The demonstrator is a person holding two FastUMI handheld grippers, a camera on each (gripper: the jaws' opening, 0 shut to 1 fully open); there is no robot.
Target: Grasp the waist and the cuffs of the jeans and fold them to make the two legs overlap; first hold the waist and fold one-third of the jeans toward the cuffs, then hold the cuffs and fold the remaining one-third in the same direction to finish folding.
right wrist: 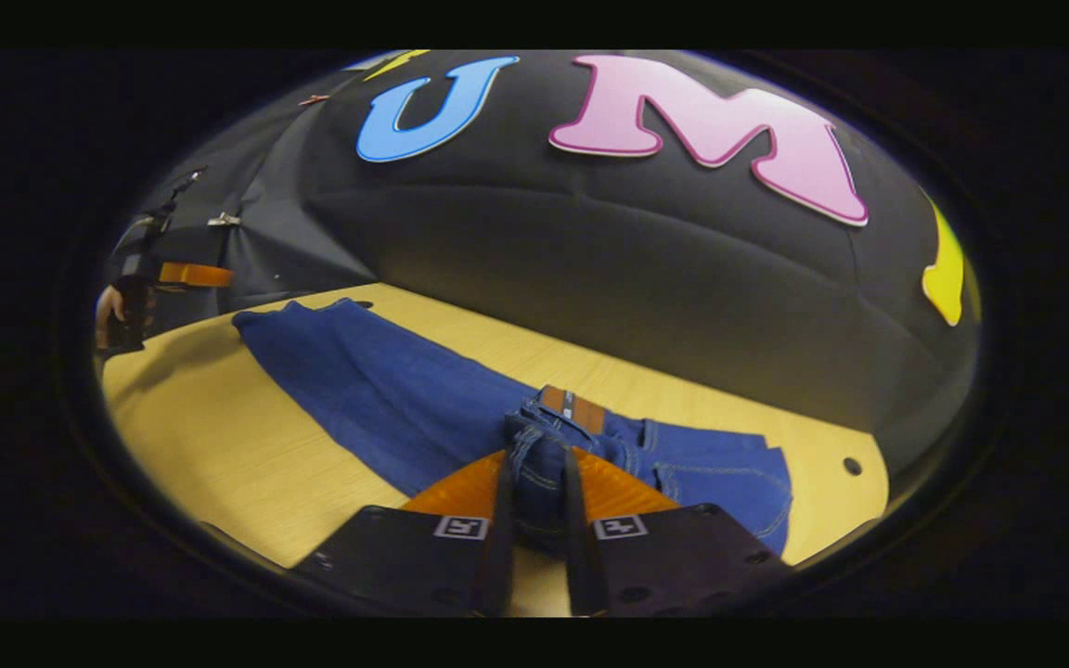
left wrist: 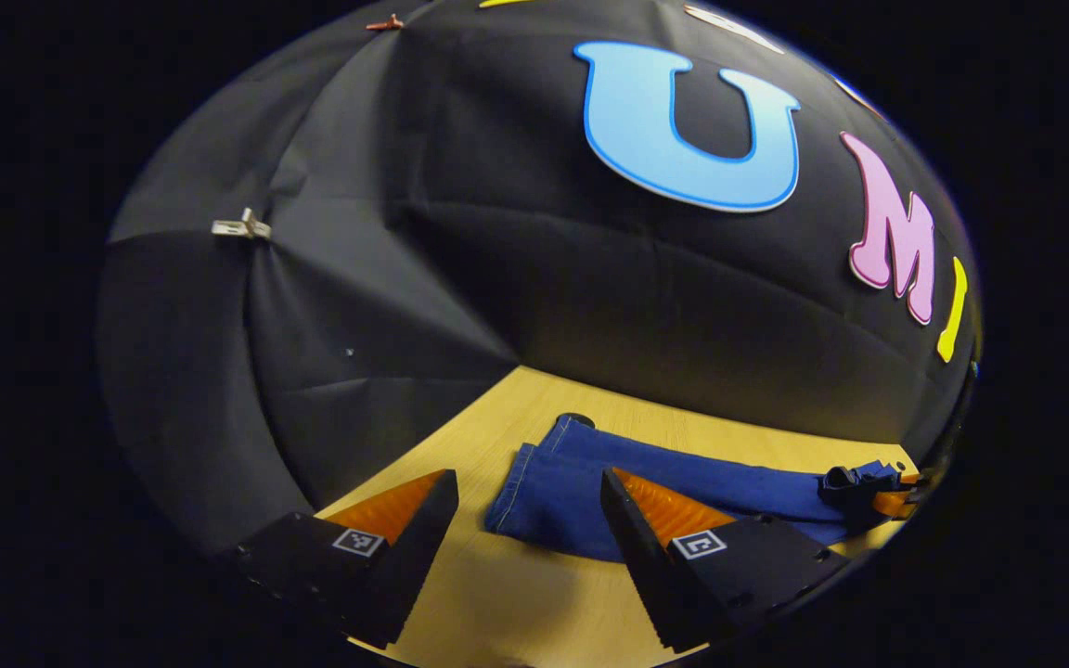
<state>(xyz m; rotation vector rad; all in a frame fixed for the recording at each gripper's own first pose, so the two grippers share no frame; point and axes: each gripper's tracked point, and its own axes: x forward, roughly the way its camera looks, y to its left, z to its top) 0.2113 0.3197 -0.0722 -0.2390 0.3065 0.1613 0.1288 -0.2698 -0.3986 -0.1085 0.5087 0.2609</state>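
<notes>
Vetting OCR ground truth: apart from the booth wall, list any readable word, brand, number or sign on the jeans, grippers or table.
Nothing here can be read as text.
Brown waist patch on the blue denim jeans: too small and blurred to read.
Square black-and-white markers on the left gripper and the right gripper: coded patterns, no words or numbers.
Light wooden table: no text.

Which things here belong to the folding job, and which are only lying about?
Job:
jeans, flat on the table
waist, bunched between the shut right gripper
cuffs, in front of the open left gripper

Lying about:
clip on the booth wall
hole in the table
</notes>
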